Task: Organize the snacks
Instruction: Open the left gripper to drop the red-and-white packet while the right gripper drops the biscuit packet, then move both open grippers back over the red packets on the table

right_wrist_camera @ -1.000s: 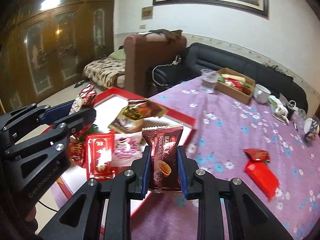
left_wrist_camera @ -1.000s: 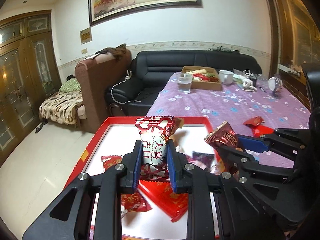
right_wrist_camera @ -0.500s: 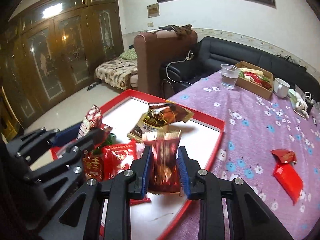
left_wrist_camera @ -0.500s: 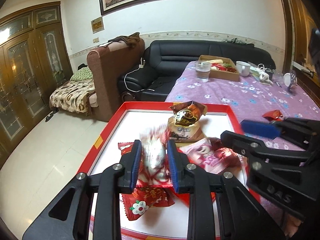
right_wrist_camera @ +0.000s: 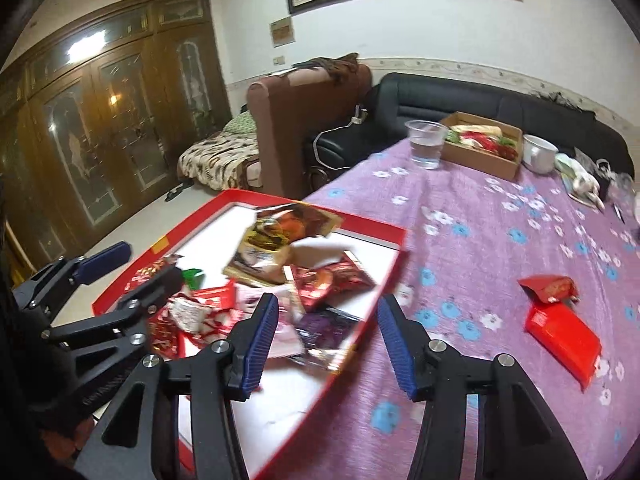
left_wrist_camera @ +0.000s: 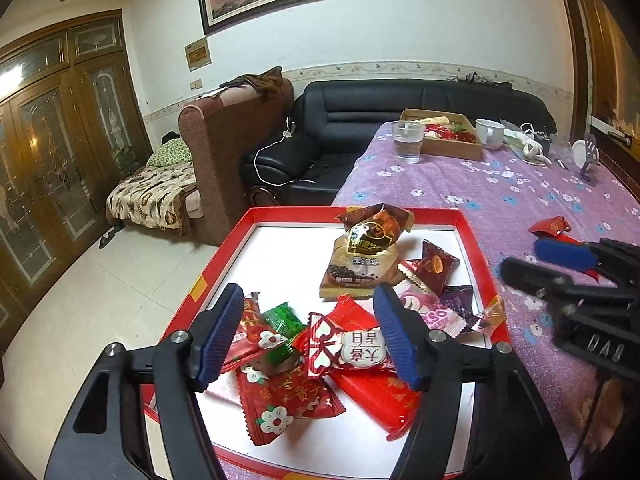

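Note:
A red-rimmed tray [left_wrist_camera: 464, 226] with a white floor holds several snack packets. My left gripper [left_wrist_camera: 306, 326] is open above its near end, with the red-and-white packet [left_wrist_camera: 352, 350] lying loose between the jaws on the pile. My right gripper [right_wrist_camera: 326, 328] is open over the tray's right rim [right_wrist_camera: 368, 316]; the brown cookie packet [right_wrist_camera: 332, 280] lies in the tray ahead of it. A large gold-brown bag [left_wrist_camera: 366, 256] sits mid-tray. Two red packets [right_wrist_camera: 558, 320] lie on the purple cloth to the right; they also show in the left wrist view [left_wrist_camera: 550, 226].
The purple flowered tablecloth [right_wrist_camera: 500, 232] carries a plastic cup [right_wrist_camera: 426, 148], a cardboard box of snacks [right_wrist_camera: 482, 146] and a white mug [right_wrist_camera: 538, 158] at the far end. A black sofa [left_wrist_camera: 352, 136] and brown armchair [left_wrist_camera: 228, 136] stand beyond the table.
Both grippers have opened and dropped their packets into the tray: the left let go of the red-and-white packet, the right let go of the brown cookie packet.

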### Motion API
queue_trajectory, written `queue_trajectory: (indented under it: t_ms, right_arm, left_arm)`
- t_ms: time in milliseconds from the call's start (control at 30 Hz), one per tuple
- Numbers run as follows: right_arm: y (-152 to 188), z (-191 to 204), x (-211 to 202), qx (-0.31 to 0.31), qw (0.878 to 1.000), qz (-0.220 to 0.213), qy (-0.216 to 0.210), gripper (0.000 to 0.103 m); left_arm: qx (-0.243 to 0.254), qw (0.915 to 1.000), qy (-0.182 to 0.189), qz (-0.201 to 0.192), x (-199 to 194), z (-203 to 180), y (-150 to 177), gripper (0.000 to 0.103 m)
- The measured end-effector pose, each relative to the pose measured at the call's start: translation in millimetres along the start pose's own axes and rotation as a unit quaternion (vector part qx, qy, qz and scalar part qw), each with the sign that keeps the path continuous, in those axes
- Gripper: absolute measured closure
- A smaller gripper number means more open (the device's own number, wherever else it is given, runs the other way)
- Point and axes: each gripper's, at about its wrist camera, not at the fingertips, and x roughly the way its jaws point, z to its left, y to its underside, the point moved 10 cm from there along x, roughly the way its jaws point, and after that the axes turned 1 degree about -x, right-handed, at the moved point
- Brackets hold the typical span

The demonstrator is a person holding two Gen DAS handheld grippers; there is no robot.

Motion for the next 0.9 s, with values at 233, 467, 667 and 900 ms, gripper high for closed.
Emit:
queue_trajectory:
  t_ms: [233, 467, 667, 900]
  right_arm:
    - [12.0, -101.4, -22.6, 0.042, 0.997, 0.002, 0.064, 0.042]
    - [40.1, -202.0, -41.2, 0.057, 0.990, 0.045, 0.117, 0.032]
    - [54.7, -213.7, -15.1, 0.015, 0.990, 0.105, 0.097, 0.031]
    - [53.6, -200.1, 26.0, -0.059, 0.986, 0.127, 0.093, 0.027]
  left_arm:
    - [0.022, 0.9995, 0.020, -0.011, -11.1, -23.4, -6.9, 0.026]
    - [0.062, 0.9968, 0.044, -0.025, -23.9, -63.8, -16.9, 0.026]
    - [0.097, 0.9932, 0.063, -0.013, -26.2, -97.3, -14.4, 0.024]
    - [0.125, 0.9898, 0.067, -0.006, -31.6, -115.7, -12.8, 0.024]
